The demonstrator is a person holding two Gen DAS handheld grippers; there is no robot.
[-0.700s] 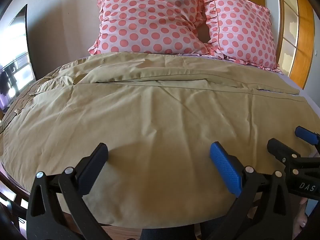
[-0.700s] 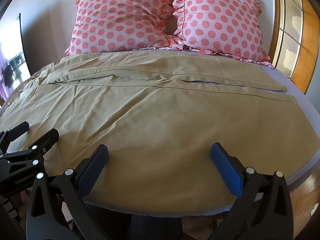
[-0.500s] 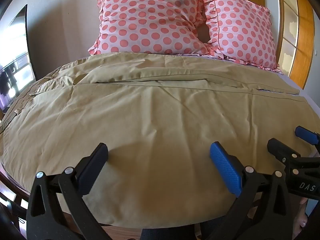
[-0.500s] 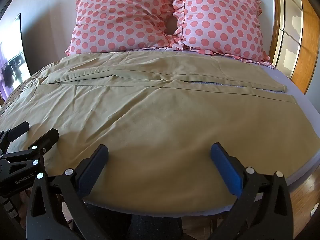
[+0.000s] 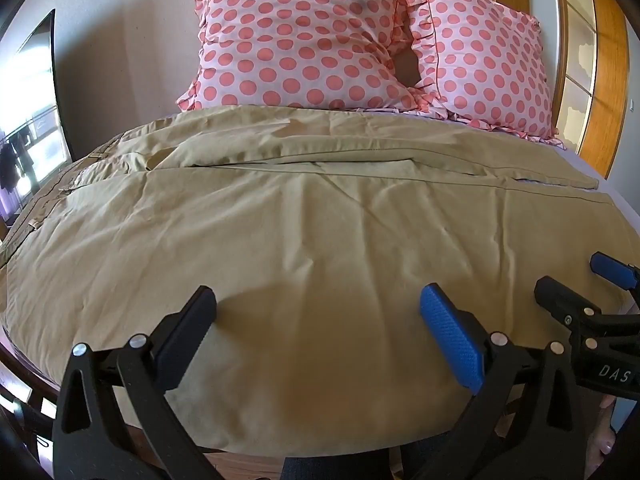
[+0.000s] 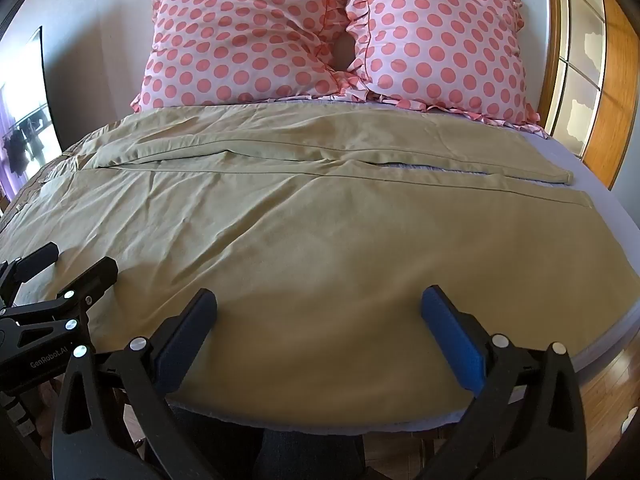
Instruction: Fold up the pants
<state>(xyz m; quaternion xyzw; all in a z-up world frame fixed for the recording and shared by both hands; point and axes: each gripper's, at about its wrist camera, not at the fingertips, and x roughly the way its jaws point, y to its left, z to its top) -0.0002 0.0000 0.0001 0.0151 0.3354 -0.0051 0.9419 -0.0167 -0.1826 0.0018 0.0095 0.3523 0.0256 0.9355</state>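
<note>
Both the left tongs and right tongs hover spread above the near leg of the khaki pants. The cloth looks light, limp and crease-prone. Best pinched along the near edge just below each pair.

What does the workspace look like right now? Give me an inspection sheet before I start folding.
Surface: bed, lilac sheet bare at its right edge.
Job's things: khaki pants spread flat, waistband left, both legs running right, nearly parallel, hems apart.
Clutter: two polka-dot pillows against the wall.
Grippers: left gripper and right gripper open, empty, at the pants' near edge.
Cables: nothing seen.
Surroundings: wooden-framed door right, mirror left.
</note>
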